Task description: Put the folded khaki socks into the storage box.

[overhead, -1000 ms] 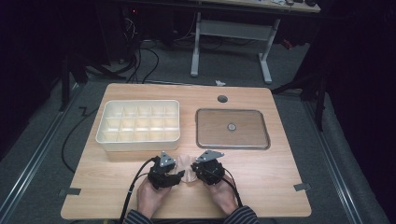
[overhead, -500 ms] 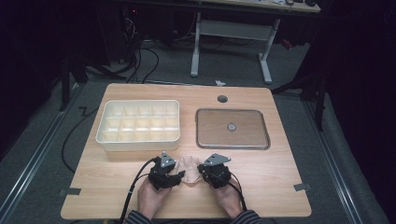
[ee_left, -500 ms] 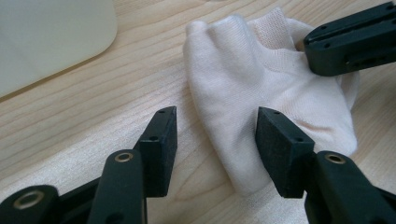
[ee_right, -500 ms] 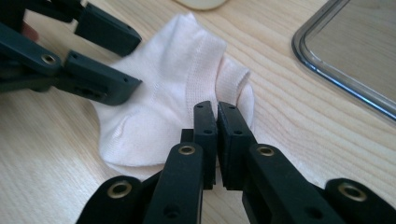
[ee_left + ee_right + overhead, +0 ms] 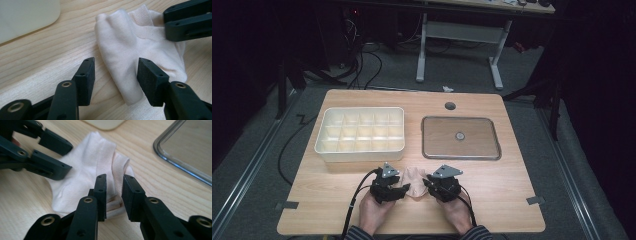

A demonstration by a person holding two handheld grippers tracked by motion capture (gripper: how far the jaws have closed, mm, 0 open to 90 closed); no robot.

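Lying between both grippers low in the frame, pale sock (image 5: 413, 181): left gripper (image 5: 116, 75) fingers apart, straddling its edge; right gripper (image 5: 113, 195) fingers just parted around a fold.

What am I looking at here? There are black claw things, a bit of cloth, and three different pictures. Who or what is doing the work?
No robot: a person sits at a wooden table holding a hand-operated gripper in each hand. The high view looks down from above; each of the other two comes from a camera riding on one gripper, looking along its black jaws. On the table lie a white divided box, a metal tray and a small pale sock. The left gripper stands open around one end of the sock without pressing it. The right gripper has just been opening; a fold of the sock sits between its jaws, seemingly released.
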